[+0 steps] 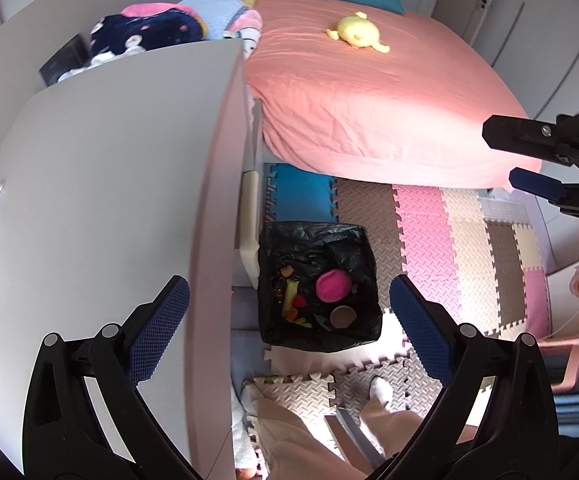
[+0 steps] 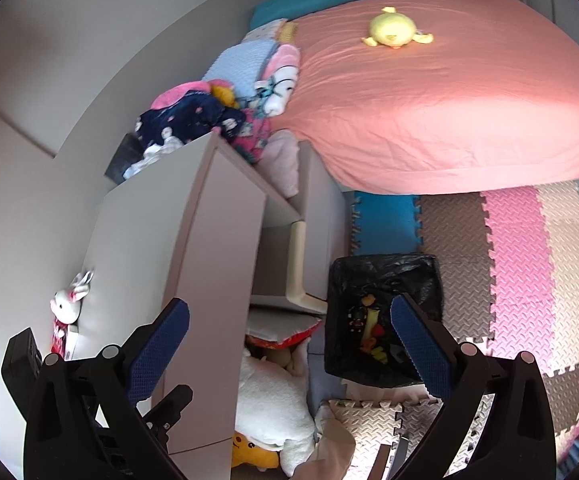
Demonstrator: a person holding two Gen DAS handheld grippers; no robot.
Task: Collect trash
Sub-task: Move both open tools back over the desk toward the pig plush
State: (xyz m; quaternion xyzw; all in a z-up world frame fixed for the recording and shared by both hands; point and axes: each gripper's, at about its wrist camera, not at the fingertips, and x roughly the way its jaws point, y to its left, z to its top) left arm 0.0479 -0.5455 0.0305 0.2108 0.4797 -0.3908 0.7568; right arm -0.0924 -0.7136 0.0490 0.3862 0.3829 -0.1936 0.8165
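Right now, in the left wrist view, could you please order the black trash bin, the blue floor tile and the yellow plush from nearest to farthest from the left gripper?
1. Black trash bin: on the floor between the open left gripper's fingers.
2. Blue floor tile: beyond the bin, at the bed's foot.
3. Yellow plush: on the pink bed, farthest.

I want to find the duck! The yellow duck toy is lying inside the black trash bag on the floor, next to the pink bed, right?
Not quite. The yellow duck toy is lying on top of the pink bed, not in the black trash bag. The bag does sit on the floor beside the bed, holding small scraps and a pink round thing. The left wrist view shows this.
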